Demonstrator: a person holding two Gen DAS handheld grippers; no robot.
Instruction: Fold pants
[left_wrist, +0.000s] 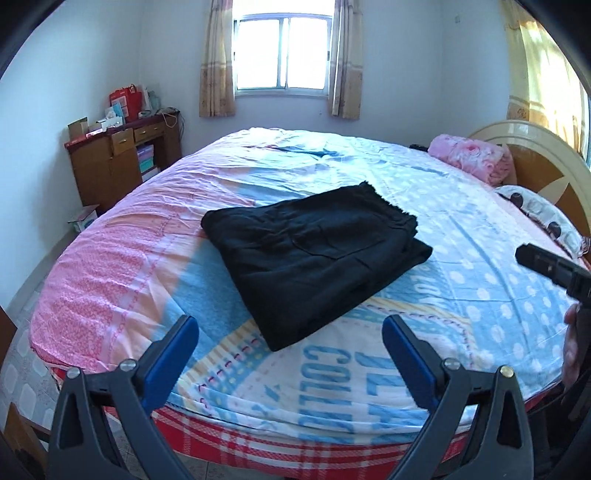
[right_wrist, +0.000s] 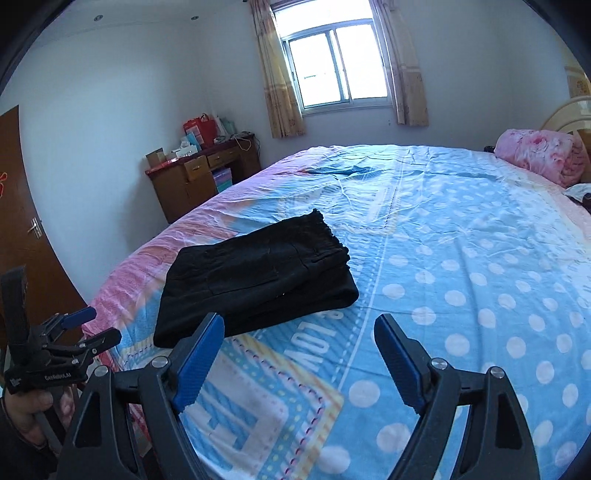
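Note:
Black pants (left_wrist: 314, 258) lie folded into a compact rectangle on the bed, also in the right wrist view (right_wrist: 255, 280). My left gripper (left_wrist: 290, 332) is open and empty, held back from the near edge of the pants, above the bed's front edge. My right gripper (right_wrist: 299, 332) is open and empty, to the right of the pants and just short of them. The left gripper also shows at the left edge of the right wrist view (right_wrist: 88, 326), open. Part of the right gripper's body (left_wrist: 554, 266) shows at the right of the left wrist view.
The bed (left_wrist: 480, 295) has a pink and blue patterned sheet. A pink blanket (left_wrist: 472, 157) and a spotted pillow (left_wrist: 539, 210) lie at the headboard end. A wooden desk (left_wrist: 122, 162) with boxes stands in the far left corner. A brown door (right_wrist: 22, 221) is at the left.

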